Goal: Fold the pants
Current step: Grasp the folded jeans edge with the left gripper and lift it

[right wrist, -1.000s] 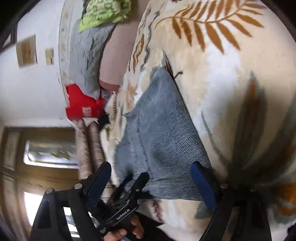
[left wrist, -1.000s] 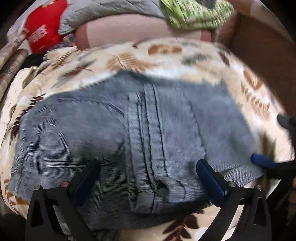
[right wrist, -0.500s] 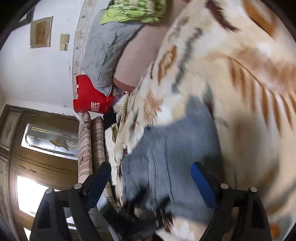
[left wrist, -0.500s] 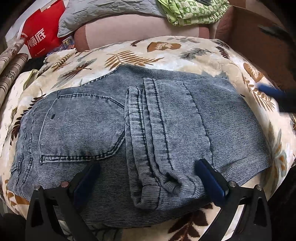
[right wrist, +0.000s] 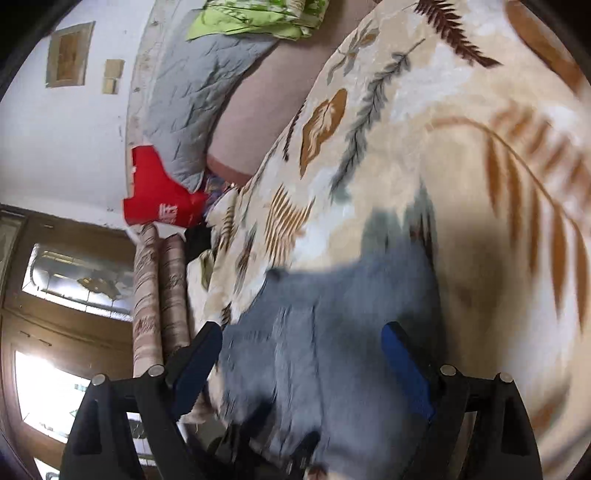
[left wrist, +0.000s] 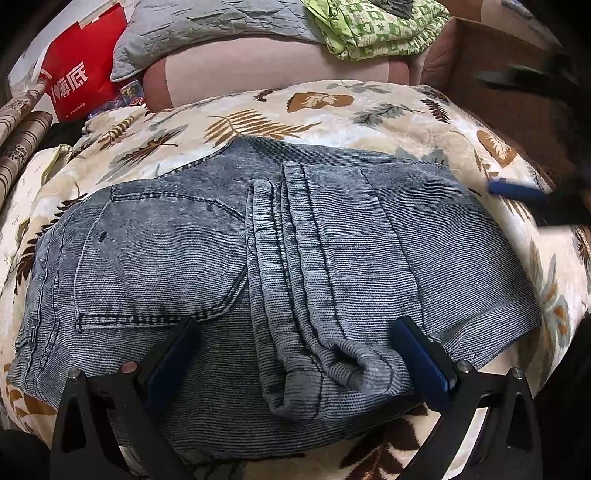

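Grey-blue ribbed jeans [left wrist: 280, 273] lie folded into a compact bundle on a leaf-print blanket [left wrist: 332, 107], back pocket at the left, folded legs on top at the middle. My left gripper [left wrist: 299, 354] is open and empty, its jaws spread over the near edge of the bundle. My right gripper [right wrist: 303, 358] is open and empty above the jeans [right wrist: 332, 332], seen blurred. Its blue fingertip [left wrist: 517, 190] shows at the right edge of the left wrist view, beside the jeans.
A pink bolster [left wrist: 266, 70], a grey quilted pillow [left wrist: 207, 29] and green patterned cloth [left wrist: 376, 26] lie behind the blanket. A red bag [left wrist: 81, 77] and rolled mats [left wrist: 18, 133] stand at the left. A brown headboard [left wrist: 502, 81] is at the right.
My right gripper has lifted off the right edge of the jeans and swung up and away. My left gripper has stayed over the near edge.
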A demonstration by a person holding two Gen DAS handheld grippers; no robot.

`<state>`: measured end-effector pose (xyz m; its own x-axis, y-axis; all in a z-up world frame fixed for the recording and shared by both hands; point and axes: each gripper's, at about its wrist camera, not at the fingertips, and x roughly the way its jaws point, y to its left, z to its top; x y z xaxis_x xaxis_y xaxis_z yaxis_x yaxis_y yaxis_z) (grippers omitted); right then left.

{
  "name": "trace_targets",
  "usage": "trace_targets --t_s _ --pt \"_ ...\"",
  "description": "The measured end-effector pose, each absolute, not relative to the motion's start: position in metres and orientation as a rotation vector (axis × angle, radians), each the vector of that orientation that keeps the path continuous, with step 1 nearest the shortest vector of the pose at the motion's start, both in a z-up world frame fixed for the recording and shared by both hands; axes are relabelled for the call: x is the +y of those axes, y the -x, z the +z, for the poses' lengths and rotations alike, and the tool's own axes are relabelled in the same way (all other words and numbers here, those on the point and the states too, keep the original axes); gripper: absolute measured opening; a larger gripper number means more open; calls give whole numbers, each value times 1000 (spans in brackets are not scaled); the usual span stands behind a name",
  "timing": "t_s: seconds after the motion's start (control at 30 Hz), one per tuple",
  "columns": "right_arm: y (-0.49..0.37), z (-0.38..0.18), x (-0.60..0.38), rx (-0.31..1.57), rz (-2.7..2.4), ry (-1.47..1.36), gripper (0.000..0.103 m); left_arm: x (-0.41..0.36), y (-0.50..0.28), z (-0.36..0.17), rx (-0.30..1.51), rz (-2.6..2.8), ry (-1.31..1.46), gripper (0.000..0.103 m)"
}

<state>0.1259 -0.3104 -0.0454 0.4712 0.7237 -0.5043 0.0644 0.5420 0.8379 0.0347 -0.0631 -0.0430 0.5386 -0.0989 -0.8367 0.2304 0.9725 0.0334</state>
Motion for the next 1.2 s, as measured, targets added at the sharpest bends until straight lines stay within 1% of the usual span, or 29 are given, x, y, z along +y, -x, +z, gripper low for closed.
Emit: trace_targets --t_s 0.13,0.17,0.2,0.23,0.27,0.37,0.4,0.47,0.53,0.6,0.67,0.73,0.77,0.8,0.87,1.03,1.1,1.2 --pt "-73 -65 -308 1029 515 -1010 91 -63 -38 -41 1004 -197 -140 103" --pt "-68 -81 -306 1070 494 -1003 91 -62 -38 -40 1011 -199 -131 103" --pt "-66 -98 -305 1112 478 -1005 88 -60 -38 -35 1019 -199 -109 103" --pt "-60 -98 -312 1066 478 -1041 88 -56 -37 -29 1011 -199 -87 103" --pt "-60 -91 -313 1063 475 -1053 88 -50 -33 -21 988 -194 -66 103" --pt "-51 -56 -311 985 515 -965 89 -30 -22 1 927 -160 -3 103" --pt "-48 -53 -309 978 546 -963 90 -19 -17 6 915 -137 31 103" --pt "-46 -63 -306 993 573 -979 92 9 -8 13 911 -88 124 103" --pt "-48 -91 -304 1091 492 -956 91 39 -1 17 916 -35 221 103" --pt "-46 -84 -308 1036 502 -978 91 74 10 23 897 37 319 103" --pt "-41 -61 -309 938 541 -944 91 112 23 25 872 132 428 103" --pt "-38 -53 -304 900 612 -931 92 140 30 20 877 180 531 103" --pt "-39 -55 -300 916 646 -931 92 153 31 14 888 199 585 103" --pt "-43 -61 -294 949 649 -923 93 161 31 9 905 214 629 103" --pt "-50 -86 -285 1081 576 -886 92 178 30 -6 930 210 757 103" --pt "-50 -74 -287 1028 557 -867 93 191 12 -33 969 184 913 103" --pt "-51 -77 -287 1035 563 -882 93 195 6 -41 962 156 985 103" --pt "-51 -76 -287 1030 558 -882 93 198 -6 -44 936 145 1006 103"
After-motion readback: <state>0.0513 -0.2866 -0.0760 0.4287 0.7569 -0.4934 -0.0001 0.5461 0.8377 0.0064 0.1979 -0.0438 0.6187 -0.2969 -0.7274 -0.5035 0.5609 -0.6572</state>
